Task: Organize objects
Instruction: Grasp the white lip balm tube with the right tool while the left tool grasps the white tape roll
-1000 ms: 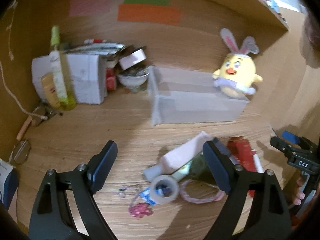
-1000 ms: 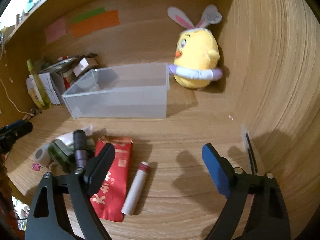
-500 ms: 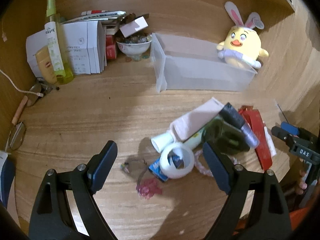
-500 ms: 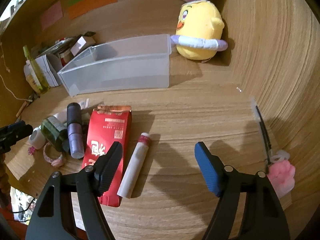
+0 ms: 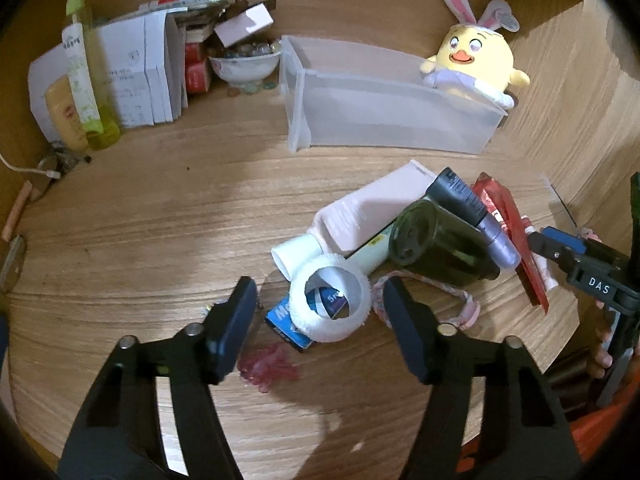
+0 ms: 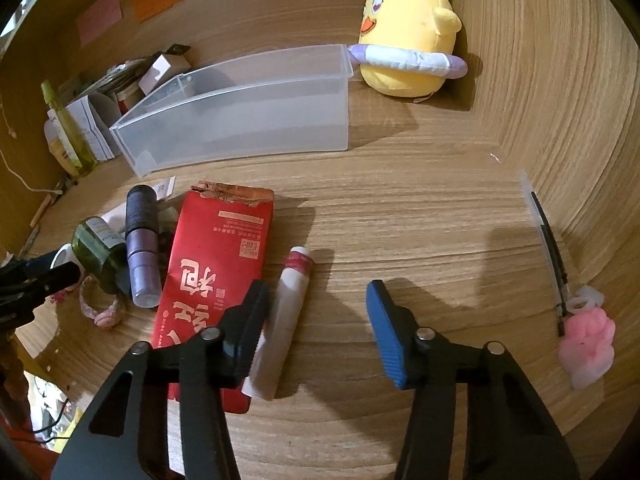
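My left gripper (image 5: 320, 304) is open, its jaws either side of a white tape roll (image 5: 329, 298) that lies on a blue packet (image 5: 286, 322). Behind it lie a pink tube (image 5: 368, 212), a dark green bottle (image 5: 438, 242), a purple stick (image 5: 474, 216) and a pink braided band (image 5: 464, 308). My right gripper (image 6: 316, 312) is open above the desk, its left finger over a white and pink tube (image 6: 286, 312) beside a red packet (image 6: 218, 268). An empty clear plastic bin (image 6: 240, 108) stands behind; it also shows in the left wrist view (image 5: 384, 108).
A yellow chick plush (image 6: 408, 48) sits right of the bin. A black pen (image 6: 550, 248) and pink fluffy charm (image 6: 586, 344) lie at the right. Boxes (image 5: 136, 76), a yellow-green bottle (image 5: 82, 68) and a bowl of stones (image 5: 244, 62) stand at back left.
Both grippers have tilted down and moved closer to the desk. The left one has closed in around the tape roll; the right one has come over the white and pink tube.
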`<action>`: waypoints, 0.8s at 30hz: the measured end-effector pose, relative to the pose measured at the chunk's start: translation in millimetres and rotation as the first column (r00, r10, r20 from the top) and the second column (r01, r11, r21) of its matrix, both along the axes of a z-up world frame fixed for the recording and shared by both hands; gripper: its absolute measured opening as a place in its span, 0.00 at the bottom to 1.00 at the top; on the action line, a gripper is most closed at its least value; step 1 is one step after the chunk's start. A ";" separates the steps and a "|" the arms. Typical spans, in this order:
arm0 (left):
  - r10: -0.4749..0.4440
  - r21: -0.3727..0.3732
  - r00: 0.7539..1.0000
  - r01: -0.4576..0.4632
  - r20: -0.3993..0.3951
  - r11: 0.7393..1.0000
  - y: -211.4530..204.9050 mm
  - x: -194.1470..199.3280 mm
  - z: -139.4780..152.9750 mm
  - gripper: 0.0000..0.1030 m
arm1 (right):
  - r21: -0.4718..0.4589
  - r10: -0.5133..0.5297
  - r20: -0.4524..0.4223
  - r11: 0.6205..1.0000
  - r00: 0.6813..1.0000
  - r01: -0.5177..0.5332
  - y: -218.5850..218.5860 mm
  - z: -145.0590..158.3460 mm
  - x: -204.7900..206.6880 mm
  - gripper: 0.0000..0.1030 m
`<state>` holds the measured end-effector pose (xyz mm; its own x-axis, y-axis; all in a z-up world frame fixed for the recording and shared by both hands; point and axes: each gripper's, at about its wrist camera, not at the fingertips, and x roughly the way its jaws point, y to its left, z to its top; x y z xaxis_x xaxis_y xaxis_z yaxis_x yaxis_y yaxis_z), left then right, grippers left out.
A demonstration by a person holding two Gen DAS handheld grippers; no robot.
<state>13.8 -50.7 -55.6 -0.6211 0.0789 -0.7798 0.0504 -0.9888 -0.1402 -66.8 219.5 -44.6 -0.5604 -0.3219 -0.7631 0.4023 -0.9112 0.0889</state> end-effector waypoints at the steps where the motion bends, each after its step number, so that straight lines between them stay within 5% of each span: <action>1: 0.000 0.007 1.000 0.000 0.004 1.000 -0.2 -0.8 -1.5 0.58 | 0.005 0.000 -0.003 1.000 1.000 0.000 -0.6 -0.5 -0.1 0.38; 10: 0.004 -0.028 1.000 -0.004 -0.012 1.000 2.2 -1.4 -1.2 0.37 | 0.028 -0.011 -0.026 1.000 1.000 0.012 1.8 -1.6 0.7 0.14; 24: 0.024 -0.034 0.997 -0.027 -0.078 0.999 -2.4 -2.4 20.7 0.37 | -0.022 -0.032 -0.082 0.999 0.996 0.030 8.2 15.5 -0.5 0.14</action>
